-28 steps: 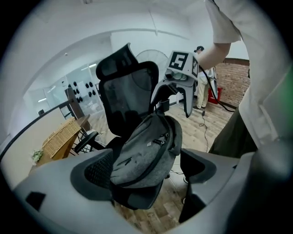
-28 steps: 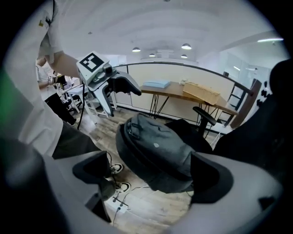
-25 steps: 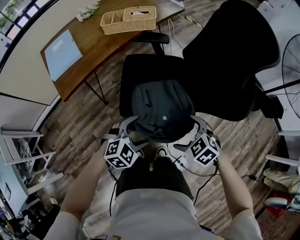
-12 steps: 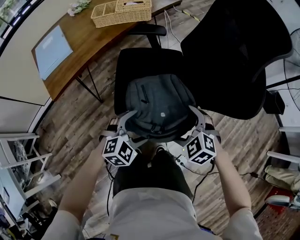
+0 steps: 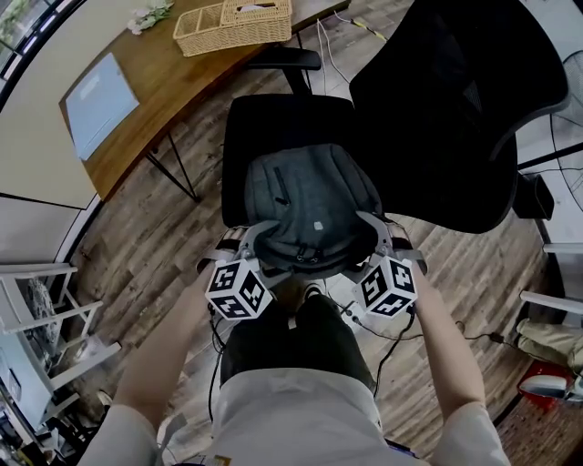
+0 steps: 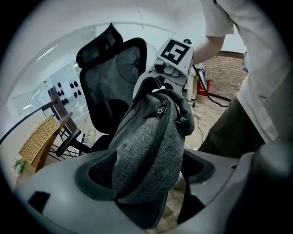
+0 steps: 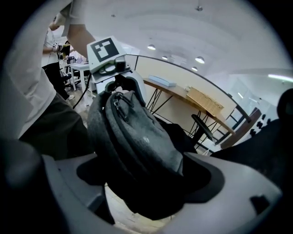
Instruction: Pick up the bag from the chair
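A grey backpack (image 5: 314, 205) lies over the front of the black office chair's seat (image 5: 273, 123). My left gripper (image 5: 253, 238) grips its left near side and my right gripper (image 5: 372, 232) grips its right near side. In the left gripper view the grey fabric (image 6: 146, 146) fills the gap between the jaws of the left gripper (image 6: 146, 173), and the right gripper's marker cube (image 6: 176, 51) shows beyond. In the right gripper view the bag (image 7: 137, 137) sits pinched in the right gripper (image 7: 146, 178), with bare floor under its near end.
The chair's tall black back (image 5: 455, 109) rises at the right. A wooden desk (image 5: 173, 86) with a wicker basket (image 5: 232, 23) and a blue sheet (image 5: 96, 91) stands far left. A white rack (image 5: 46, 305) is at the left. Cables (image 5: 387, 337) lie by my feet.
Both grippers have drawn inward against the bag's sides. The bag has hardly shifted over the seat.
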`<control>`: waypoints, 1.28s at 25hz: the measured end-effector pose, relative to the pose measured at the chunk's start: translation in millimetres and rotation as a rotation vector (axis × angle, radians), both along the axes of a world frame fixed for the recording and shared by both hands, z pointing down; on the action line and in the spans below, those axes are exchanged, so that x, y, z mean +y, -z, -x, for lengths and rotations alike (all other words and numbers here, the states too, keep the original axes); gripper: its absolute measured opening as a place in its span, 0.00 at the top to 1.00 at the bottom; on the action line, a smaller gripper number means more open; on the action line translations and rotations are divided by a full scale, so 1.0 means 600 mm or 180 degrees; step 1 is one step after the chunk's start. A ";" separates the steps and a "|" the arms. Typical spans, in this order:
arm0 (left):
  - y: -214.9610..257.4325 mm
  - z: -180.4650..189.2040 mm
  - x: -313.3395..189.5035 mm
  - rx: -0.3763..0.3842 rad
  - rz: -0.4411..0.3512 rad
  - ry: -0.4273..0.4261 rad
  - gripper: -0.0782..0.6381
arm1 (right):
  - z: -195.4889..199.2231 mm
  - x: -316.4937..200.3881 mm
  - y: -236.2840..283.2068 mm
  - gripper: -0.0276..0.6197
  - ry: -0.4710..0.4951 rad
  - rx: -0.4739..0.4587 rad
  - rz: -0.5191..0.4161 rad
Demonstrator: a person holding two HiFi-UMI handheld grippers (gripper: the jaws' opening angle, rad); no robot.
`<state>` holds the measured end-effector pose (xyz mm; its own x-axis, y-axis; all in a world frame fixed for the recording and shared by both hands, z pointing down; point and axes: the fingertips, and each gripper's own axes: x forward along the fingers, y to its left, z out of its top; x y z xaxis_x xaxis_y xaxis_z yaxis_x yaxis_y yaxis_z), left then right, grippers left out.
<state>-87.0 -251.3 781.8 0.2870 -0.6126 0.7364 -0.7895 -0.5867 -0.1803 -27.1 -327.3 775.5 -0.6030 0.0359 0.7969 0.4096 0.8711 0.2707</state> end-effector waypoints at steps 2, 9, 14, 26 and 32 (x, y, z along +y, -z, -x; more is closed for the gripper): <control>0.007 0.002 -0.001 0.0073 0.0030 0.0046 0.32 | 0.000 -0.001 0.012 0.25 -0.0042 -0.0116 0.0053; 0.091 0.044 -0.036 0.0404 0.0014 0.0516 0.50 | 0.033 -0.027 0.122 0.59 -0.0223 -0.0590 -0.0008; 0.188 0.083 -0.066 0.0578 -0.0355 0.0908 0.57 | 0.069 -0.064 0.223 0.67 -0.0467 -0.0838 0.0020; 0.434 0.121 -0.050 0.0511 -0.0904 0.1101 0.61 | 0.108 -0.050 0.477 0.67 -0.0644 -0.1200 -0.0236; 0.588 0.127 -0.037 0.0418 -0.1140 0.0934 0.61 | 0.113 -0.036 0.625 0.67 -0.0695 -0.1423 -0.0242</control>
